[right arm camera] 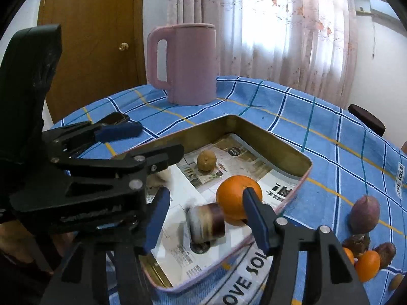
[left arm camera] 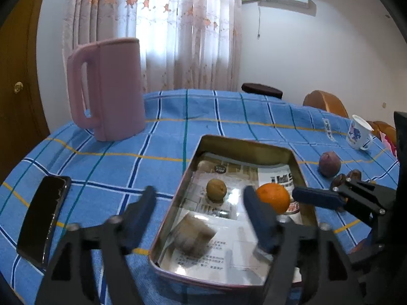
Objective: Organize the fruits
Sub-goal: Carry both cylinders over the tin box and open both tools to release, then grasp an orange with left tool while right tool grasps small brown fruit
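On the blue checked tablecloth point(left arm camera: 168, 132) sits a shallow metal tin point(left arm camera: 301, 167) lined with newspaper, and I have both grippers over it. My left gripper point(left arm camera: 199, 206) has its jaws spread with nothing between the pads; it hangs over the tin's near left rim. My right gripper point(right arm camera: 206, 216) is also parted, its pads clear of a blurred brown-and-white cylinder point(right arm camera: 207, 225) lying inside the tin between them; I cannot tell what that item is. An orange point(right arm camera: 235, 193) rests in the tin, just beside the right gripper's right finger point(right arm camera: 257, 216), contact unclear. A small brownish-yellow fruit point(left arm camera: 216, 190) lies farther back in the tin, apart from the orange. Outside the tin, to the right, a purple fruit point(right arm camera: 364, 214) stands on the cloth, with dark brown pieces point(right arm camera: 357, 244) and a smaller orange fruit point(right arm camera: 368, 265) near it. A pink jug point(left arm camera: 112, 89) stands at the far left, a phone point(left arm camera: 42, 217) lies near left, and a white cup point(left arm camera: 357, 133) sits far right.
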Action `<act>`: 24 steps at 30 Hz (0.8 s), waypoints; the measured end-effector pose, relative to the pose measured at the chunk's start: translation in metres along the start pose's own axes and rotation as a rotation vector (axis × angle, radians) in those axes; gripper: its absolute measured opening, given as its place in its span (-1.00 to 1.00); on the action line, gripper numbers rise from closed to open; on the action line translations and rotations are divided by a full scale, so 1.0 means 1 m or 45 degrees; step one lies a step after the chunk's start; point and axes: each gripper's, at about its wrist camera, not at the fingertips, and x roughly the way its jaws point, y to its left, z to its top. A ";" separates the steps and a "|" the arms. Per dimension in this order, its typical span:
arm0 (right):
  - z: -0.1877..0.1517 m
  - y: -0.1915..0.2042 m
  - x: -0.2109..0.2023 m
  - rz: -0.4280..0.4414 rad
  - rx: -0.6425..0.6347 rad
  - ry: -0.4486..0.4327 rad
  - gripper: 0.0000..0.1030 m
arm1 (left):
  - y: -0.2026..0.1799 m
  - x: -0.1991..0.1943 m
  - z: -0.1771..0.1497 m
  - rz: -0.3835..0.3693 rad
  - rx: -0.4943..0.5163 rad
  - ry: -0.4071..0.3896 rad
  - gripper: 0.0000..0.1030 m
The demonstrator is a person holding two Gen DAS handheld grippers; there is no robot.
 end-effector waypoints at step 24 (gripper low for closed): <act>-0.095 -0.203 -0.139 -0.671 0.510 -0.046 0.18 | -0.164 0.004 0.007 -0.333 0.242 0.052 0.69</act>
